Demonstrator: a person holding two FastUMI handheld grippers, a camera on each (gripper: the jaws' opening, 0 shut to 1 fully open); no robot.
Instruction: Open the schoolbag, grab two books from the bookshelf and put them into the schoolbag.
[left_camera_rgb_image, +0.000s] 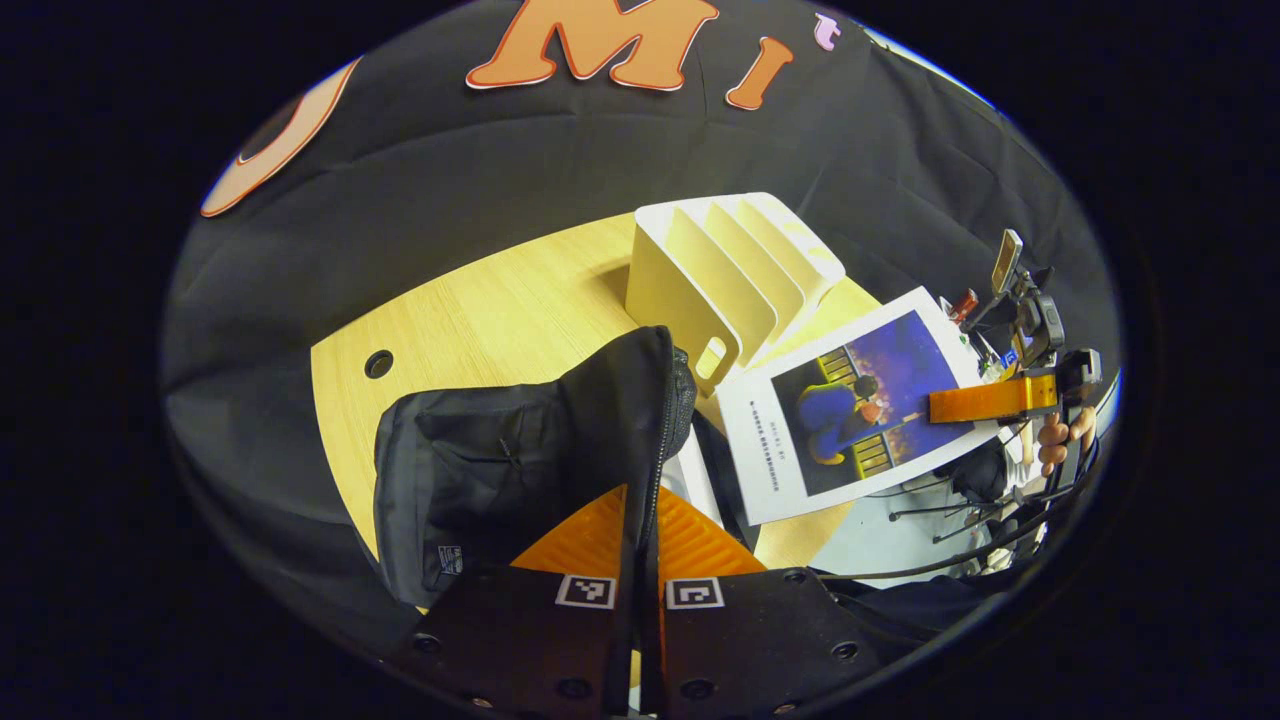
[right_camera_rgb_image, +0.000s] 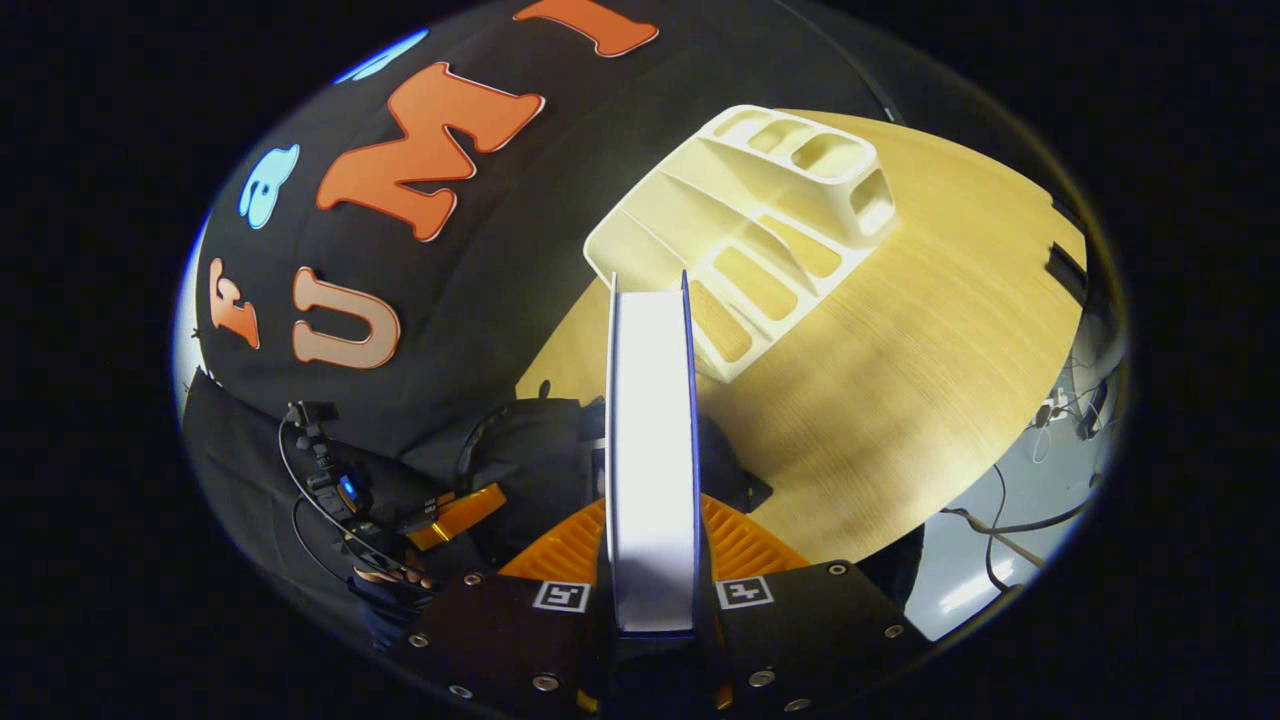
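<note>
The black schoolbag (left_camera_rgb_image: 520, 460) stands on the wooden table (left_camera_rgb_image: 500, 310), and my left gripper (left_camera_rgb_image: 640, 505) is shut on the zipper edge of its opening. Something white (left_camera_rgb_image: 690, 480) shows inside the opening. A book with a blue picture cover (left_camera_rgb_image: 860, 400) hangs tilted just right of the bag, with my right gripper (left_camera_rgb_image: 985, 402) shut on its far edge. In the right gripper view the same book (right_camera_rgb_image: 650, 430) runs edge-on between the fingers of my right gripper (right_camera_rgb_image: 652, 515), above the bag (right_camera_rgb_image: 540, 450). The left gripper (right_camera_rgb_image: 455, 517) shows beside the bag. The white bookshelf (left_camera_rgb_image: 720, 270) (right_camera_rgb_image: 760, 220) stands behind, its slots bare.
A round cable hole (left_camera_rgb_image: 378, 363) sits in the table to the left of the bag. Past the table's curved right edge (right_camera_rgb_image: 960, 480) lie cables and stands on the pale floor (right_camera_rgb_image: 1000, 540). The black cloth wall closes off the back.
</note>
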